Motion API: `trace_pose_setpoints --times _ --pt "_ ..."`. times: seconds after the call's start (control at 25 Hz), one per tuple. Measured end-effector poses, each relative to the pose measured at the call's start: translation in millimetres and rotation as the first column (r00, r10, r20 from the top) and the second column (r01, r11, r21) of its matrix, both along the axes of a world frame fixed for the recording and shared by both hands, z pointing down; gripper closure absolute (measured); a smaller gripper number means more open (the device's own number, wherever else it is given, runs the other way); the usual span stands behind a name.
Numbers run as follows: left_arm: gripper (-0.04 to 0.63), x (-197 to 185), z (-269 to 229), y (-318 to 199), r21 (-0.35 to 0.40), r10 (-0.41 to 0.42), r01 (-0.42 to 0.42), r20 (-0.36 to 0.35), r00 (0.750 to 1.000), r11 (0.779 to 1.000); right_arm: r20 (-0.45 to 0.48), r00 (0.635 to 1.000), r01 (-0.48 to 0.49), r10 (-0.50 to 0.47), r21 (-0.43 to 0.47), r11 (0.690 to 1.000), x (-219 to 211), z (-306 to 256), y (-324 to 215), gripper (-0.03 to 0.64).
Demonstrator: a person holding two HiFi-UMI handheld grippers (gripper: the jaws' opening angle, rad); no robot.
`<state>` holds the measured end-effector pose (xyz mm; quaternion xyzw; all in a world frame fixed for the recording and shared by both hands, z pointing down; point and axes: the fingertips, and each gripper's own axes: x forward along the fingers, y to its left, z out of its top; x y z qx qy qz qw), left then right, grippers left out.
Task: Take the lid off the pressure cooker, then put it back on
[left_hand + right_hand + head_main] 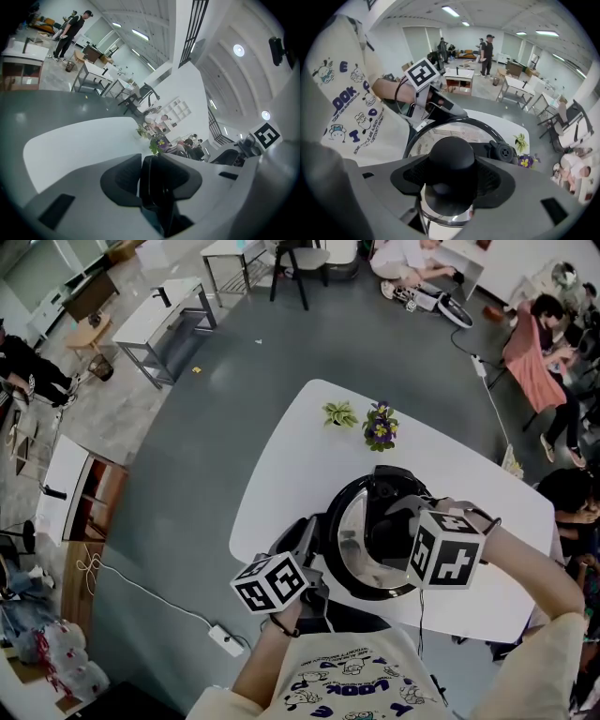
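Table (pixel 309 456): white, matte, flat top with rounded corners, grey floor (pixel 216 399) on all sides. The far half is bare apart from two small potted plants (pixel 361 420) near the far edge.

Pressure cooker (pixel 349 563): round and black-rimmed, close to the table's near edge in front of the person.

Lid (pixel 440 136): polished, mirror-like steel dome inside a black ring, seated on the cooker. Cannot tell if it is locked.

Knob (pixel 452 157): smooth black dome at the lid's centre. The right gripper (pixel 452 178) points steeply down, its ribbed pads clamped on either side of the knob.

Side handle (pixel 157 197): thin, black, flat. The left gripper (pixel 149 168) is closed on it edgewise at the cooker's left.
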<state>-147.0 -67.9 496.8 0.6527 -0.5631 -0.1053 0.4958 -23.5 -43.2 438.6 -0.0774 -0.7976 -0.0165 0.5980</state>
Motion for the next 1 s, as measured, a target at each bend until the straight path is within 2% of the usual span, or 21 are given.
trace_pose_setpoints --times 0.08,0.16,0.68,1.0 --pt "0.472 0.5 0.6 -0.2 0.002 0.0 0.0 0.002 1.0 1.0 -0.004 0.998 0.063 -0.063 -0.004 0.998 2.1 0.7 2.1 0.313" --pt "0.472 0.8 1.3 0.1 0.002 0.0 0.0 0.006 1.0 1.0 -0.003 0.996 0.086 -0.086 -0.007 0.996 3.9 1.5 3.1 0.308" --pt "0.466 1.0 2.9 -1.0 0.002 -0.003 0.003 0.037 0.999 1.0 0.006 0.998 0.055 -0.055 -0.003 0.998 3.9 3.3 1.7 0.307" --pt "0.465 -3.3 -6.0 -1.9 0.029 0.019 -0.023 0.132 0.991 0.999 0.109 0.993 0.039 -0.037 -0.02 0.999 3.7 -2.4 3.3 0.308"
